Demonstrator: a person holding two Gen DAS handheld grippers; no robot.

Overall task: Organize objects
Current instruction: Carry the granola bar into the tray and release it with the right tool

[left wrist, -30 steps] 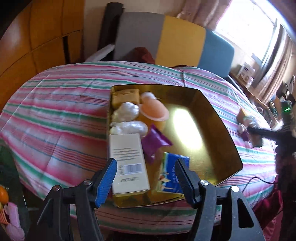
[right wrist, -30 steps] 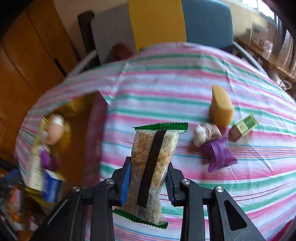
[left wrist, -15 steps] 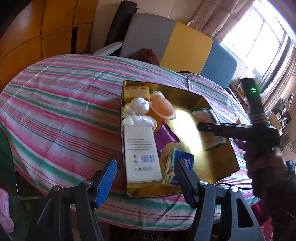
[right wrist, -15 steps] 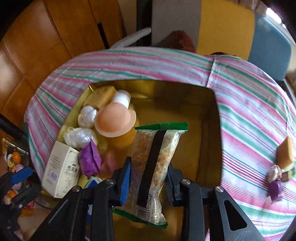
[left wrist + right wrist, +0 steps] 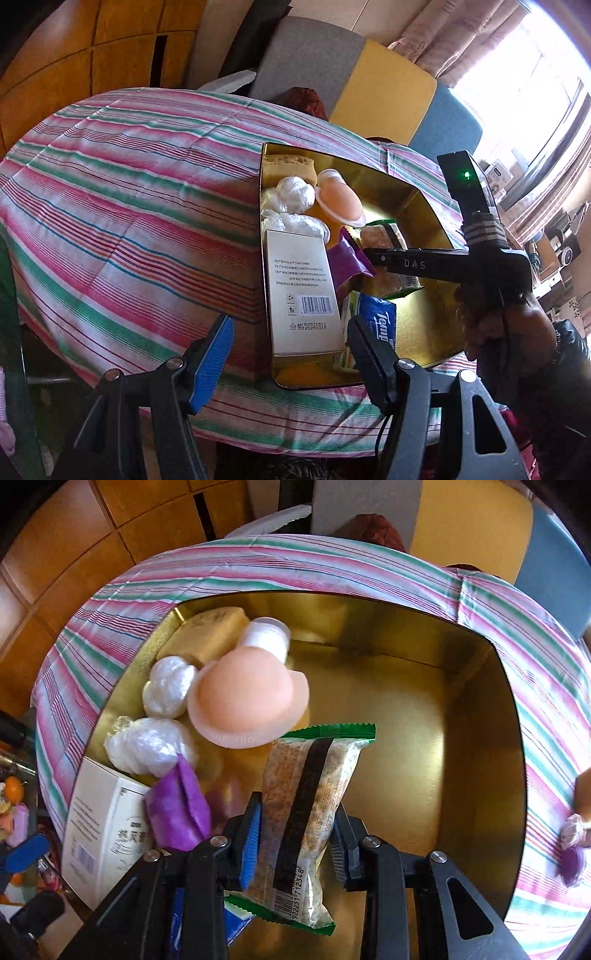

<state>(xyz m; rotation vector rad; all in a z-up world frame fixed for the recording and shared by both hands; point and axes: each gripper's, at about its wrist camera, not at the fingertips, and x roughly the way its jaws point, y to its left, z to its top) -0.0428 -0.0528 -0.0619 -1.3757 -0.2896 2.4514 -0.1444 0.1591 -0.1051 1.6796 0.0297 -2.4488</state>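
Right wrist view showed our right gripper (image 5: 297, 834) with its jaws clenched on a snack pack (image 5: 308, 812), holding it above the floor of the gold tray (image 5: 476, 775). We saw the pack just beside a peach lid (image 5: 247, 698) and a purple wrapper (image 5: 177, 810). Along the tray's left side lay a white box (image 5: 99, 823), two white bundles (image 5: 147, 744) and a yellow block (image 5: 207, 633). From the left wrist view, our left gripper (image 5: 290, 354) hung with its jaws released and nothing between them, near the tray's (image 5: 413, 199) front edge over the striped tabletop (image 5: 129, 206). There the pack (image 5: 388, 240) sat partly hidden behind the right gripper (image 5: 373, 258), next to a blue tissue packet (image 5: 380, 325).
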